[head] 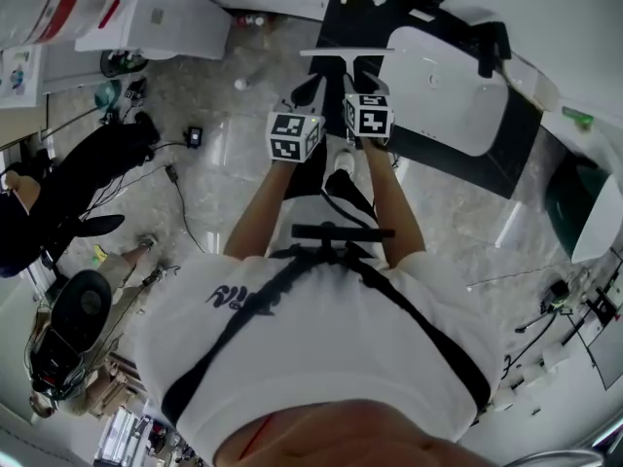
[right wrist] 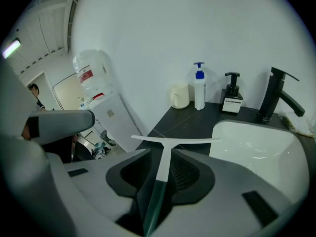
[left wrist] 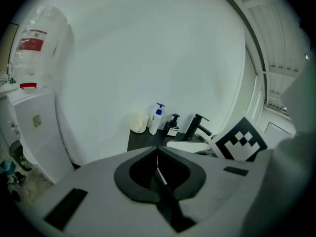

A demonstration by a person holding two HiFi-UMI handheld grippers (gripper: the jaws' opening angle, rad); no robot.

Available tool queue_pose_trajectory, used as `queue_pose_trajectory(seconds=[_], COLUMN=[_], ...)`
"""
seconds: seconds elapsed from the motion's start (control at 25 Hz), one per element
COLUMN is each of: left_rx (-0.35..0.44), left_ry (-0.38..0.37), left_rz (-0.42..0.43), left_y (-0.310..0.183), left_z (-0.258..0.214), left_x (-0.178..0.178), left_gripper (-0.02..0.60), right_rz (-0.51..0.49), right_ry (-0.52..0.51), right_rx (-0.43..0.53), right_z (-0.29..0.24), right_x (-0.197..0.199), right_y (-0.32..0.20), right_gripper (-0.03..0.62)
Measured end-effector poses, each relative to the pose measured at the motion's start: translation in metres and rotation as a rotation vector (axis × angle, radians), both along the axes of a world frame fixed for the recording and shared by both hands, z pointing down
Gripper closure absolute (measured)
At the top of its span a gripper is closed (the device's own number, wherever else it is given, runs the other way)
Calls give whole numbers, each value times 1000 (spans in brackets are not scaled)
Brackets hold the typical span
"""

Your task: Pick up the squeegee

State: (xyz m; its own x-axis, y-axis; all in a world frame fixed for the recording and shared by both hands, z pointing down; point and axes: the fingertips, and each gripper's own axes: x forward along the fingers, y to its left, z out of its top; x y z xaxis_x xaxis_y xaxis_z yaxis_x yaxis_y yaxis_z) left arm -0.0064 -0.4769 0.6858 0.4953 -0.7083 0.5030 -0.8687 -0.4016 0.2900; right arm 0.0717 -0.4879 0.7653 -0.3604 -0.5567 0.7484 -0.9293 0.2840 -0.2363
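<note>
The squeegee has a thin white blade set across a white stem, which turns dark green lower down. Its handle runs down between the jaws of my right gripper, which is shut on it. In the head view the white blade sticks out ahead of the right gripper, above the front edge of the dark counter. To its left, the left gripper is held at about the same height. The left gripper view shows the left gripper shut with nothing between its pads.
A white basin sits in the dark counter with a black faucet. A blue-capped pump bottle, a black dispenser and a white jar stand by the wall. A water dispenser is at left, and cables lie on the floor.
</note>
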Motion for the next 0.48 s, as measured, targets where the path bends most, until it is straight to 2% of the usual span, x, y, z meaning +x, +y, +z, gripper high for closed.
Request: queue_pose_trajectory(seconds=[0.2,0.48], left_rx=[-47,-87], left_ry=[-32,-18], left_rz=[-22,-40], left_y=[-15,-28], left_z=[19,35], left_x=[-13,-27], left_gripper=[572,572], right_rz=[17,46], right_ry=[55,84], right_rx=[-63,-93], right_z=[37,58], right_x=[-3,-11], right_y=[-10,-19], right_gripper=[493,493])
